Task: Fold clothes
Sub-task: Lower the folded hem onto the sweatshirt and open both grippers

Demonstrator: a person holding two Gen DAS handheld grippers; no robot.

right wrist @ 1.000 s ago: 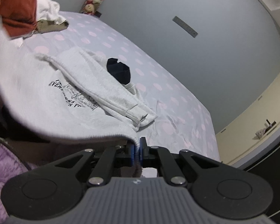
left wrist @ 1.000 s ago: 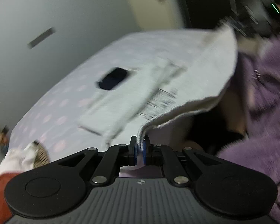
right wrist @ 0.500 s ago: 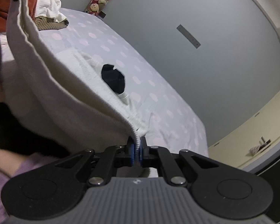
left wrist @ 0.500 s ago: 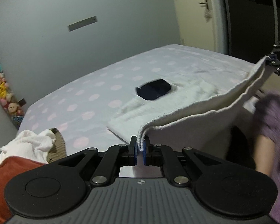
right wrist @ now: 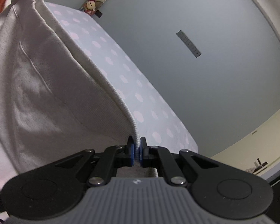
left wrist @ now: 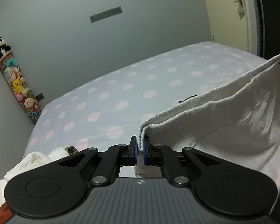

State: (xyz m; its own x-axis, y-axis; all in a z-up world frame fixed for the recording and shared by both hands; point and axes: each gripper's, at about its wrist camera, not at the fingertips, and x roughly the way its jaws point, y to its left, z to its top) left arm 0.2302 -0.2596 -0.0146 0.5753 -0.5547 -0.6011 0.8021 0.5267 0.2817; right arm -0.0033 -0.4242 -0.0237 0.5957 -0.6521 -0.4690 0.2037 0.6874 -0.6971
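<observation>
The left gripper (left wrist: 139, 150) and the right gripper (right wrist: 137, 154) each pinch one end of the white sweater's (left wrist: 224, 123) ribbed hem, so it hangs stretched sideways between them, above the near edge of the dotted bed (left wrist: 121, 93).

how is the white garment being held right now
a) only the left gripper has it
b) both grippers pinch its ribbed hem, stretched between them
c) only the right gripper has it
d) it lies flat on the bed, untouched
b: the left gripper and the right gripper each have their jaws shut on the ribbed hem of the white garment, which spans between them above the dotted bed.
</observation>
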